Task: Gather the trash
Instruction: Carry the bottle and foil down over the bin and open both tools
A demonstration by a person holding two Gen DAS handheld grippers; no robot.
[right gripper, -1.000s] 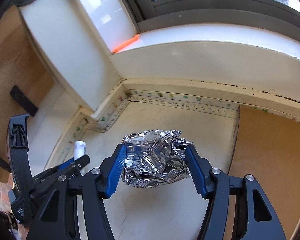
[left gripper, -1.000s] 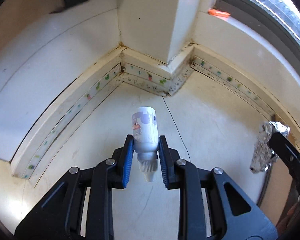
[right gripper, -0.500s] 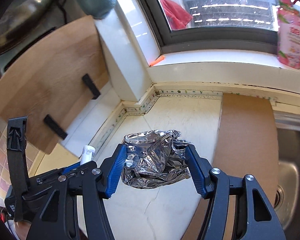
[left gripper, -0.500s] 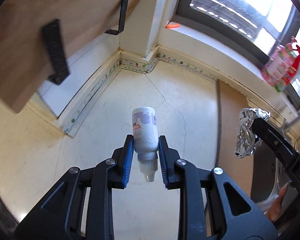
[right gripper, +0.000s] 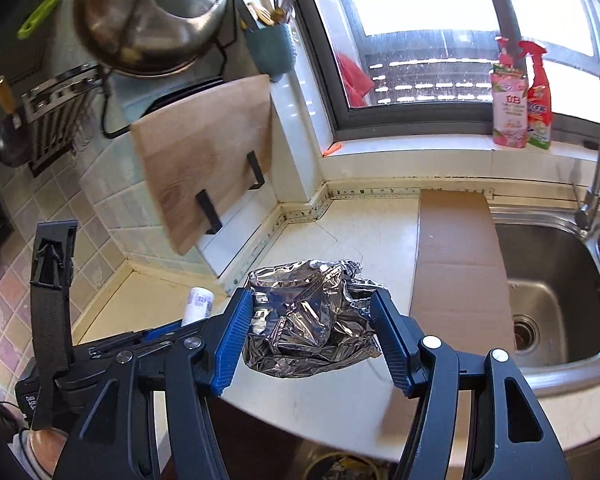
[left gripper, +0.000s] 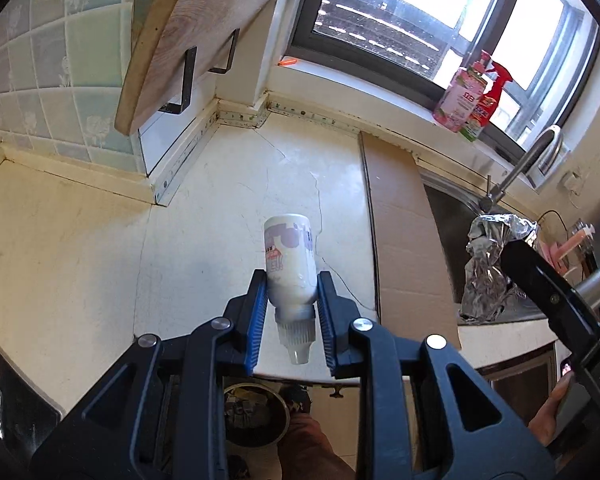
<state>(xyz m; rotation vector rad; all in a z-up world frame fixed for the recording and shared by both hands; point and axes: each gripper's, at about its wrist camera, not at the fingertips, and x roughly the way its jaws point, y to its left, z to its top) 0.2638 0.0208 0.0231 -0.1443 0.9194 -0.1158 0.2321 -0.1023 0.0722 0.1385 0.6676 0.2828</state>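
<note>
My left gripper (left gripper: 291,306) is shut on a small white plastic bottle (left gripper: 289,258) with purple print, its cap pointing back toward the camera. The bottle hangs above the front part of the cream countertop (left gripper: 228,208). My right gripper (right gripper: 312,322) is shut on a crumpled ball of aluminium foil (right gripper: 308,316), also held above the counter. The foil (left gripper: 488,264) and the right gripper's black arm show at the right of the left wrist view. The bottle's end (right gripper: 198,304) and the left gripper's body appear at the left of the right wrist view.
A cardboard sheet (right gripper: 456,260) lies on the counter beside the steel sink (right gripper: 556,292) and its tap (right gripper: 596,184). A wooden board (right gripper: 204,152) leans on wall brackets, a kettle (right gripper: 148,16) above it. Spray bottles (right gripper: 520,100) stand on the windowsill. A round bin (left gripper: 256,412) sits on the floor below the counter edge.
Both grippers have pulled back and risen away from the counter's corner, each keeping its grip. The counter's front edge, the sink and the floor bin have come into view.
</note>
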